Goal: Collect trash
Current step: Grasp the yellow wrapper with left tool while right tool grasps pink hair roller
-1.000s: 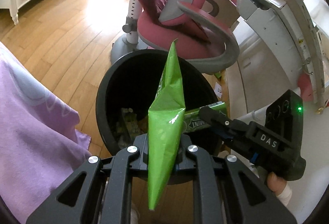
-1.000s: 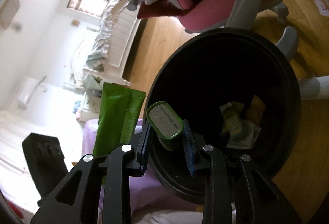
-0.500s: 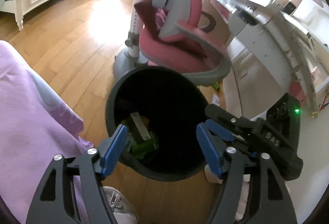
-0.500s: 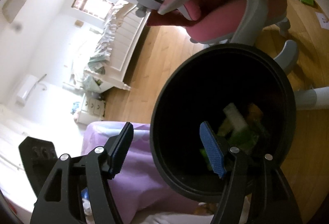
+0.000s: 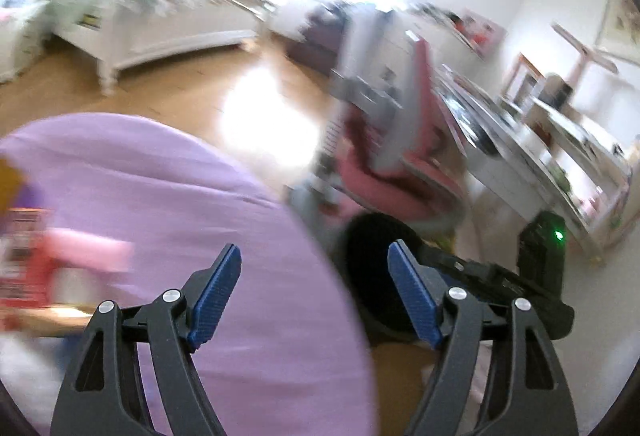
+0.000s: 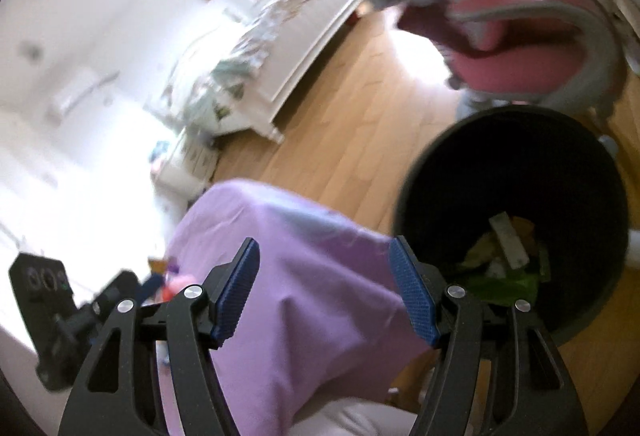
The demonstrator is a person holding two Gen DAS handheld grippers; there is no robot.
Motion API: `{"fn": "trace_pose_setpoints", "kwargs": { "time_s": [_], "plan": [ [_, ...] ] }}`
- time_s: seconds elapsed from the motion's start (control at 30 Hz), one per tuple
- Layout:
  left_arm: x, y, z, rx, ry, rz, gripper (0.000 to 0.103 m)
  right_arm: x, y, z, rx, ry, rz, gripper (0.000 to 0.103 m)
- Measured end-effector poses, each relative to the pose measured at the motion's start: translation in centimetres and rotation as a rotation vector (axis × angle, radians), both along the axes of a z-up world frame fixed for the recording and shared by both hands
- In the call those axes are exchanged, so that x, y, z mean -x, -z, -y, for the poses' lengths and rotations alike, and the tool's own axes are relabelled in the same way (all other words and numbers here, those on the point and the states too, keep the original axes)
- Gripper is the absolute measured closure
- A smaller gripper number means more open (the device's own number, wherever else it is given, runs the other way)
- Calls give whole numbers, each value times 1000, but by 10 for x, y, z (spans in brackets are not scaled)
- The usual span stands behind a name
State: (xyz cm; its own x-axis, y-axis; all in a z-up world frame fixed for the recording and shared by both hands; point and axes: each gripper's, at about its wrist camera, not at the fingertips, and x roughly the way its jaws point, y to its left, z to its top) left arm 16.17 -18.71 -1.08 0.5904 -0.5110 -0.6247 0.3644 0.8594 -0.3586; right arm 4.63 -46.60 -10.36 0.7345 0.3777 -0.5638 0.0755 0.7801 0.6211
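Plank wood floor (image 6: pixel 340 108); round black bin (image 6: pixel 516 140); both ribbed-pad claws (image 5: pixel 312 292) (image 6: pixel 324 288) apart, empty.

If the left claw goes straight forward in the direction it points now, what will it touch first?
Most likely the purple cloth, which fills the space between and ahead of the open left claw. The black bin lies to its right. The picture is blurred, so depth is uncertain.

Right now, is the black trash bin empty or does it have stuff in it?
Not empty. The right wrist view looks into the black bin and shows green wrappers and a pale packet lying at its bottom; it is far from full.
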Motion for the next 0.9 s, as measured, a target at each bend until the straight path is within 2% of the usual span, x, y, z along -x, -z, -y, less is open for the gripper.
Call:
{"fn": "trace_pose_setpoints", "kwargs": {
  "time_s": [0.2, 0.3, 0.43, 0.6, 0.73, 0.83, 0.9],
  "plan": [
    [0, -13, -130, -84, -240, 80, 27, -21, -11, -89, 103, -212, 8, 36],
    [-16, -10, -181, -175, -319, 102, 27, -33, -18, -128, 137, -305, 24, 36],
    [-53, 15, -209, -300, -269, 59, 28, -55, -32, -186, 205, -432, 58, 36],
    [-79, 39, -215, -372, -187, 44, 28, -87, -37, -248, 346, -568, 84, 38],
    [-91, 44, -215, -413, -161, 98, 27, -113, -20, -293, 499, -698, 76, 39],
    [-104, 51, -212, -442, -115, 104, 27, -130, -4, -322, 648, -782, 67, 39],
    [-111, 57, -213, -457, -99, 88, 27, -139, 6, -329, 669, -809, 53, 39]
  ]
}}
